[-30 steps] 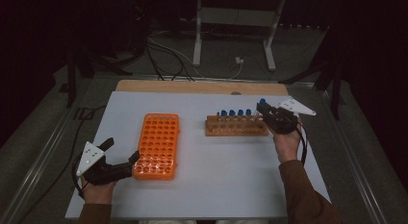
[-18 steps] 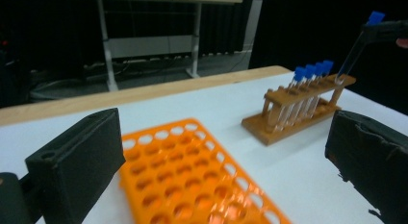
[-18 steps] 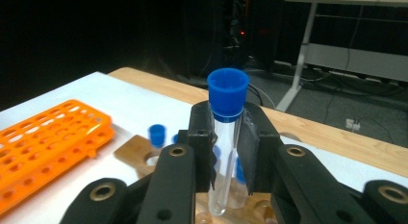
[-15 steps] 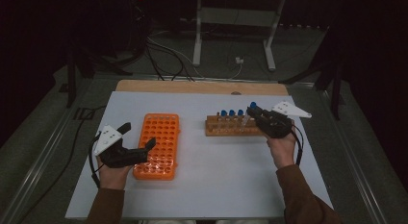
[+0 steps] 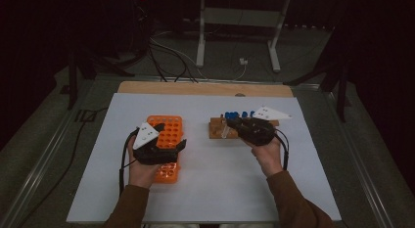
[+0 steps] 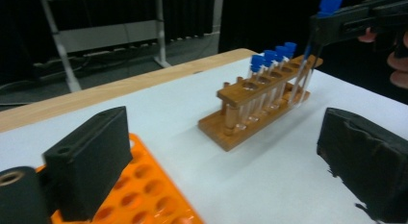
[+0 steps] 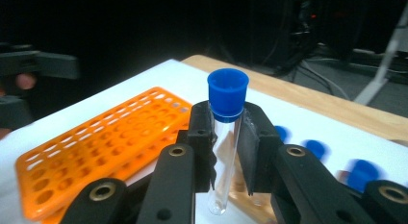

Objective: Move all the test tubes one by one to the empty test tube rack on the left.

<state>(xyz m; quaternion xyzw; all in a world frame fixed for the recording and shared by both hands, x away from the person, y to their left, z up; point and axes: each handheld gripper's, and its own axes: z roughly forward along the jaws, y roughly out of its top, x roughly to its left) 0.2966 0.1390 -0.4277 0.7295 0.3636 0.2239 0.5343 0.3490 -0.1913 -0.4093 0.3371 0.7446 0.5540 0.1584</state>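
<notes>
The white table (image 5: 205,189) carries an orange rack (image 5: 169,135) beneath the left gripper (image 5: 180,146), whose jaws stand wide with nothing between them and have just been closing slightly. Ahead of those jaws, well apart, stands the wooden rack (image 6: 255,108) of blue-capped tubes. Just above its near end, the right gripper (image 7: 225,152) is clamped on a test tube (image 7: 226,137), upright between its pads, blue cap above them.

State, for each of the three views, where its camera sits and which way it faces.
High view: above the white table, looking down; both forearms enter.
Left gripper view: on the left gripper, facing the wooden tube rack.
Right gripper view: on the right gripper, facing the orange plastic tube tray, gripping a blue-capped glass tube.
Shared: both racks.
</notes>
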